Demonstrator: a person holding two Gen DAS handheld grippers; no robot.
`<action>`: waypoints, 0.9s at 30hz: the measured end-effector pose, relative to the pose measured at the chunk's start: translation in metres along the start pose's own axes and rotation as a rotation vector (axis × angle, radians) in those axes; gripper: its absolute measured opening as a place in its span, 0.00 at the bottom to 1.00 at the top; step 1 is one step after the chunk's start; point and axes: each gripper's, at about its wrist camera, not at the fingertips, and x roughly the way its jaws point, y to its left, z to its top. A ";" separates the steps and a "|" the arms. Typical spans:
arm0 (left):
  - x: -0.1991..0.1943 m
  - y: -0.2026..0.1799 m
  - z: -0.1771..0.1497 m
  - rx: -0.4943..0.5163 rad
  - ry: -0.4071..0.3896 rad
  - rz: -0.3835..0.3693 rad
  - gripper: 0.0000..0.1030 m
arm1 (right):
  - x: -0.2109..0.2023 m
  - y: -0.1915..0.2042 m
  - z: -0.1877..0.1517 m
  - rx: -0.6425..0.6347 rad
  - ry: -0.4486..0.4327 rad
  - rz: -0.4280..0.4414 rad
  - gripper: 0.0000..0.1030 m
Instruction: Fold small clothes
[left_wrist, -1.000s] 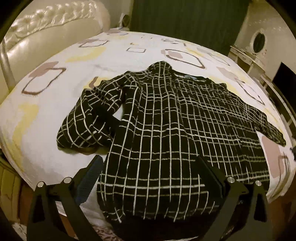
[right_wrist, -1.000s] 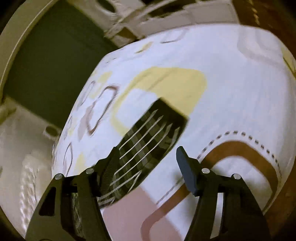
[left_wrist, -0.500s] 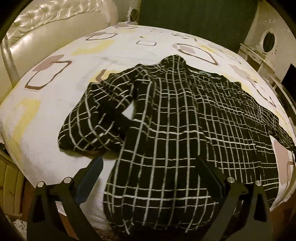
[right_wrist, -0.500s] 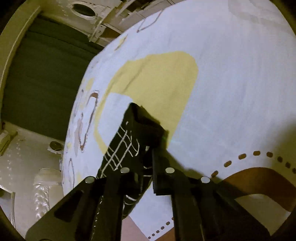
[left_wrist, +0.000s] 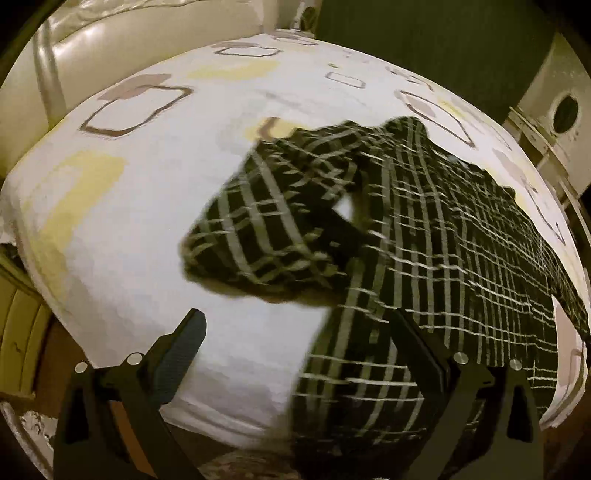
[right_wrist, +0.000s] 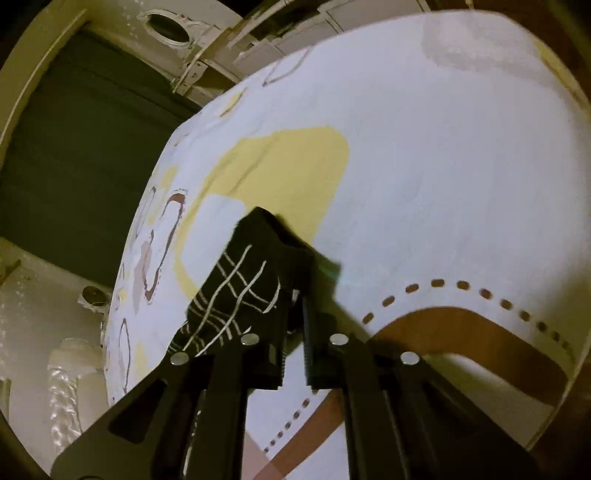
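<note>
My right tool (right_wrist: 293, 321) is nearly closed, its jaws having just pinched in and eased a touch, and it holds the cuff end of the shirt (right_wrist: 240, 291) sleeve; the black cloth with thin white checks bunches up just ahead of the fingertips and trails off to the tool's left over the bed (right_wrist: 424, 155). Beyond the cuff lies a yellow patch of the bedsheet print, and a brown band with a dotted line curves off to the tool's right. My left tool (left_wrist: 295, 332) stands wide with nothing between its fingers (left_wrist: 184, 343). Its right finger hangs over the shirt's (left_wrist: 424, 229) lower body, the left one over bare sheet. Ahead of it the shirt lies spread on the bed (left_wrist: 129, 184), the near sleeve folded back in a crumpled heap straight in front, the picture blurred there.
</note>
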 end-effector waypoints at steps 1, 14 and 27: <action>-0.001 0.008 0.002 -0.015 0.004 -0.002 0.96 | -0.008 0.003 -0.002 -0.012 -0.015 -0.003 0.17; 0.000 0.019 0.020 -0.020 0.018 -0.040 0.95 | -0.064 0.050 -0.099 -0.209 0.031 0.101 0.53; 0.048 -0.018 0.040 -0.007 0.178 0.209 0.47 | -0.066 0.081 -0.158 -0.340 0.100 0.132 0.53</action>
